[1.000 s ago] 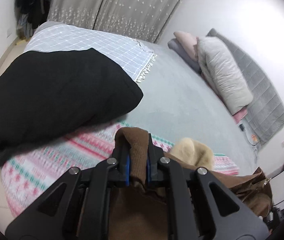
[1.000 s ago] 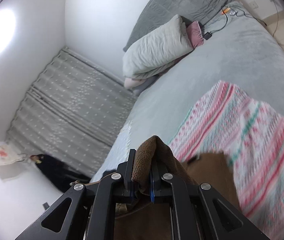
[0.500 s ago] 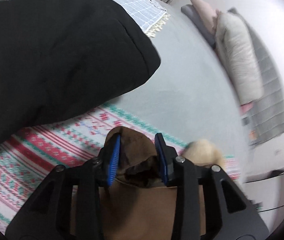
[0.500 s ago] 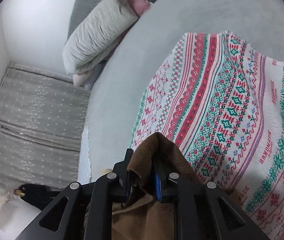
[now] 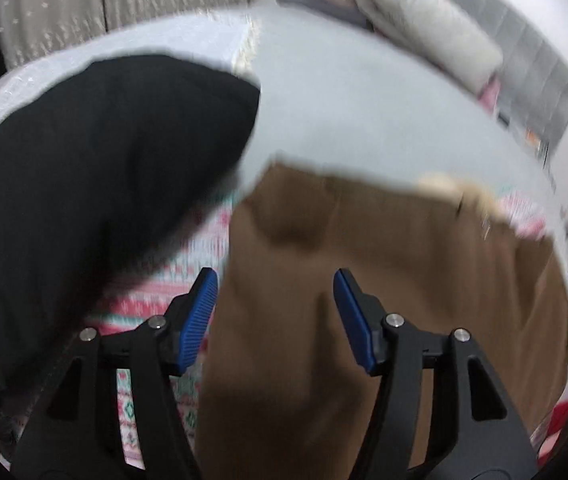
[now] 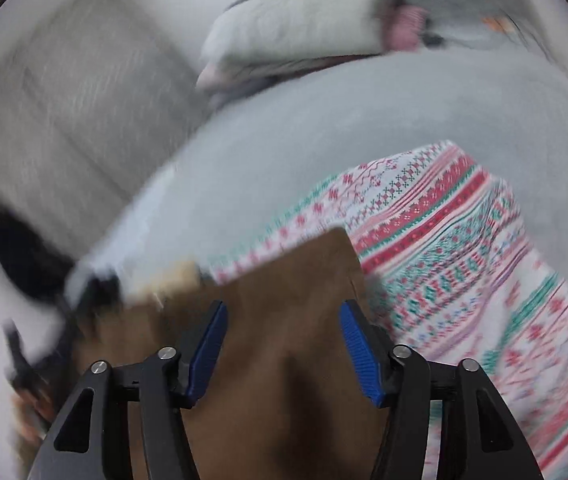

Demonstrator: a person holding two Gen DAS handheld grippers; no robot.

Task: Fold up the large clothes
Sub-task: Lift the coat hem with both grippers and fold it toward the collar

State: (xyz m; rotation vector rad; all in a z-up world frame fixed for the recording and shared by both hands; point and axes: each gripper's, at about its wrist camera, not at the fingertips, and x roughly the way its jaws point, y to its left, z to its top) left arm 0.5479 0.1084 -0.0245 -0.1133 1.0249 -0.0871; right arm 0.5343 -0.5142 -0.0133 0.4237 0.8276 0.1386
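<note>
Moved: both grippers have let go of the brown cloth; a second ago each one pinched a fold of it, and now their fingers stand wide apart.
Left gripper [image 5: 275, 312]: fingers spread wide, holding nothing; the blue pads [image 5: 200, 320] hang just above the cloth.
Right gripper [image 6: 282, 344]: fingers spread wide too, holding nothing, right over the cloth.
Brown cloth [image 5: 384, 280]: lies flat on the striped blanket, under both grippers; its far edge looks straight.
Same cloth, right view [image 6: 284, 312]: one corner points away from the gripper.
Striped blanket [image 6: 464, 272]: pink, green and white; it sticks out from under the cloth on both sides.
Black coat [image 5: 84, 184]: a big dark pile just left of the cloth, lying partly on the blanket.
Bed [image 5: 364, 120]: grey, reaching away behind the cloth.
Pillow [image 6: 296, 32]: far behind the cloth, by the wall.
Blur: both pictures are smeared, so small things are hard to see.
</note>
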